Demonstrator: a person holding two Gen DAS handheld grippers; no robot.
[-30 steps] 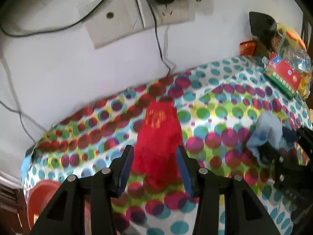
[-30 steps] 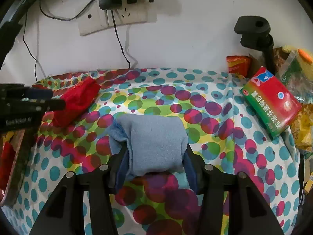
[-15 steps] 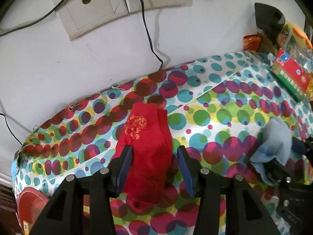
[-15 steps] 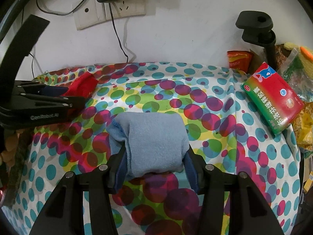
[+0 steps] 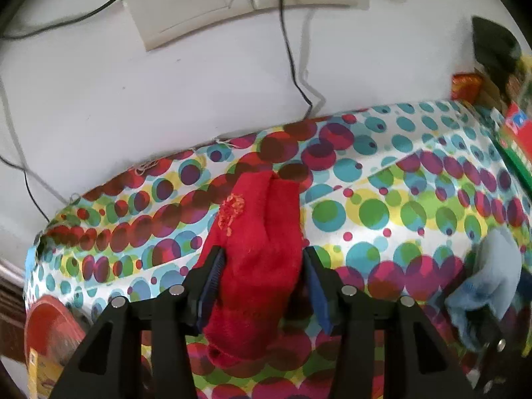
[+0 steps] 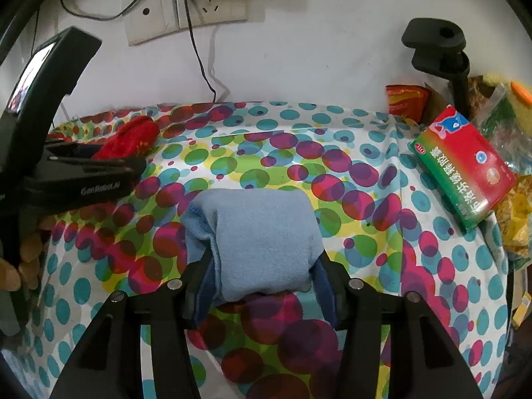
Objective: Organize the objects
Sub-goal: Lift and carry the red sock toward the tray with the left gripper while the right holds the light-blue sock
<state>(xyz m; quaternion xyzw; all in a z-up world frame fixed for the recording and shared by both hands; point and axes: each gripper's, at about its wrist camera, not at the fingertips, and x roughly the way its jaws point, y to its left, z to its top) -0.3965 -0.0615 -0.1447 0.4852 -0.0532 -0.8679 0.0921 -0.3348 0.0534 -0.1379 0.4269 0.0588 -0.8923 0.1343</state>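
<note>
Left gripper point(image 5: 262, 286) is pinching the folded red fleece cloth point(image 5: 256, 249), long axis running forward along its fingers, while right gripper point(image 6: 262, 279) is clamping the folded light-blue cloth point(image 6: 262, 239) well apart rightward.

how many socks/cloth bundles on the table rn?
2. The red sock bundle sits between the left claw fingers, near the wall. The blue sock bundle sits in the right claw, mid-table. Others may be hidden off-frame.
</note>
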